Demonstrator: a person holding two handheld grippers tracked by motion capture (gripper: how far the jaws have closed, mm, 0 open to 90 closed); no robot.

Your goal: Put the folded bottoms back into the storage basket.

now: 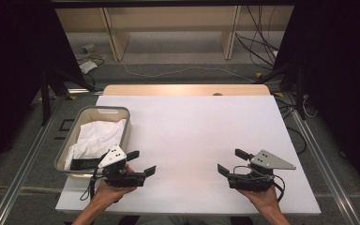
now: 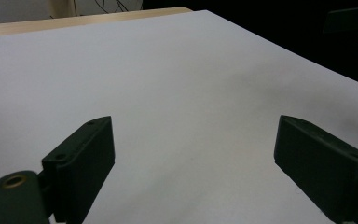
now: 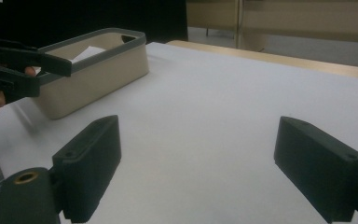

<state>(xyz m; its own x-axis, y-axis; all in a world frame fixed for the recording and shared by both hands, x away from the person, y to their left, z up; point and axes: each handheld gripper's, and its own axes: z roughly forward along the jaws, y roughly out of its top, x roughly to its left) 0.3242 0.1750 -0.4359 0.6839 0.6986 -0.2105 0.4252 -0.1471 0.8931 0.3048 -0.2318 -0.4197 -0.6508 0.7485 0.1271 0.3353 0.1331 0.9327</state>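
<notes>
Nothing in hand yet, by the look of it: white cloth [image 1: 96, 138] bunched inside the basket [image 1: 127, 123] at the bench's left edge, reaching up to about the rim, with a dark label or strap at its near end. White sheet on the bench [image 1: 192, 136] bare across the middle, so nothing taken out or laid flat so far; judged at the very start, with the reach into the basket, the lift and any spreading or folding all left to do. Left claw [image 1: 144, 161] just beside the basket's near right corner, low over the bench, jaws wide and pointing right toward the centre, nothing between them. Right claw [image 1: 233, 161] well apart at the near right of the bench, jaws wide too and pointing left toward the basket, also unladen. Both hands gripping from below at the near edge, wrists level, claws facing each other across the bare sheet.
</notes>
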